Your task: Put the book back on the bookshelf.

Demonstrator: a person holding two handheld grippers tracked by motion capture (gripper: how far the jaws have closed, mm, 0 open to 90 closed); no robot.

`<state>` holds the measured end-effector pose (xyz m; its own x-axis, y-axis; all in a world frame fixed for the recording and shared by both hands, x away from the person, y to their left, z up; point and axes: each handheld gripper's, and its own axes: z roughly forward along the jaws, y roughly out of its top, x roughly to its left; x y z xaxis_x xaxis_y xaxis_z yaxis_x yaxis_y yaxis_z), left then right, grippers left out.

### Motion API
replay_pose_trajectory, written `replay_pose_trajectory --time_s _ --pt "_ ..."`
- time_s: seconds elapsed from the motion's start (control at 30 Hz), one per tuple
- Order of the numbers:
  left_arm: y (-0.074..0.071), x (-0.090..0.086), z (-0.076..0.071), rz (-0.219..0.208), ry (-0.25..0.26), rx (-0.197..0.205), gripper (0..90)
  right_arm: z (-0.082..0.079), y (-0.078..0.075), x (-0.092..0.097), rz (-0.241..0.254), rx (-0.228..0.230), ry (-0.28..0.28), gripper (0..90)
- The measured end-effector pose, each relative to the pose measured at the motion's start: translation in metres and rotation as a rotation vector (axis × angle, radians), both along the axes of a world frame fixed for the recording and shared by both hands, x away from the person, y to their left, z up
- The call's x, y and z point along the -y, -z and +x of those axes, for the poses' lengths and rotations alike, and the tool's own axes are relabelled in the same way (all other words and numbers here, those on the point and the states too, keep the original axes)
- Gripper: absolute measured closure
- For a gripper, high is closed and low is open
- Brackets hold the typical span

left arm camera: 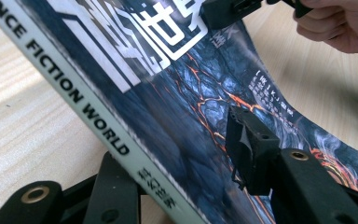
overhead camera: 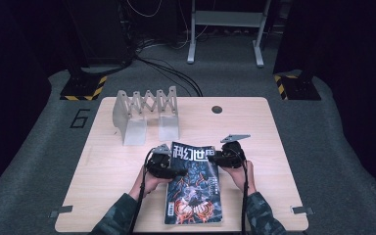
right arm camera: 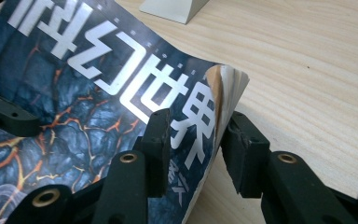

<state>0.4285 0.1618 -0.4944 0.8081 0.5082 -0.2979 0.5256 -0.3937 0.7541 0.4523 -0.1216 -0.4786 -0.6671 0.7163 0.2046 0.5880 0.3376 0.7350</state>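
On table: left gripper fingers straddle magazine spine; right gripper fingers straddle its lifted corner, grip unclear.

Dark lava-patterned magazine, far end lifted, near end on table

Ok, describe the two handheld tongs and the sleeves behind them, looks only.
Both tongs, left and right, are black, blocky units, each topped by a grey three-cornered plate. A black cable trails back from each along the forearm. In the gripper views the jaws are matte black bars with brass-coloured rivets and ribbed rectangular pads. The person's sleeves are dark green camouflage.
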Motion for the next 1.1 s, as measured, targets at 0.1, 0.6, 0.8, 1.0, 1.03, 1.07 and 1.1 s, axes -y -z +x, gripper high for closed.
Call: replay_pose_trajectory --time_s 0.1,0.6,0.8,1.0,1.03,1.07,1.1 --pt "0.001 0.001 0.002 0.018 0.003 -0.014 56.4 -0.001 -0.002 -0.002 0.001 -0.003 -0.001 63.3" --pt "-0.004 -0.004 0.003 -0.028 -0.021 -0.012 68.5 0.001 -0.002 -0.003 -0.013 -0.013 0.014 59.5" --pt "-0.015 -0.007 -0.005 -0.084 -0.018 0.06 73.1 0.006 0.005 0.005 0.041 -0.086 0.03 43.9" --pt "-0.018 -0.009 -0.008 -0.105 -0.015 0.082 74.4 0.011 0.014 0.007 0.111 -0.135 -0.007 30.8" --pt "-0.018 -0.01 -0.007 -0.102 -0.008 0.085 74.4 0.012 0.015 0.006 0.117 -0.149 -0.009 29.4" --pt "-0.018 -0.011 -0.007 -0.107 -0.012 0.088 74.5 0.012 0.016 0.006 0.122 -0.153 -0.011 28.8" --pt "-0.019 -0.012 -0.007 -0.116 -0.011 0.088 74.5 0.014 0.019 0.006 0.144 -0.163 -0.02 29.0"
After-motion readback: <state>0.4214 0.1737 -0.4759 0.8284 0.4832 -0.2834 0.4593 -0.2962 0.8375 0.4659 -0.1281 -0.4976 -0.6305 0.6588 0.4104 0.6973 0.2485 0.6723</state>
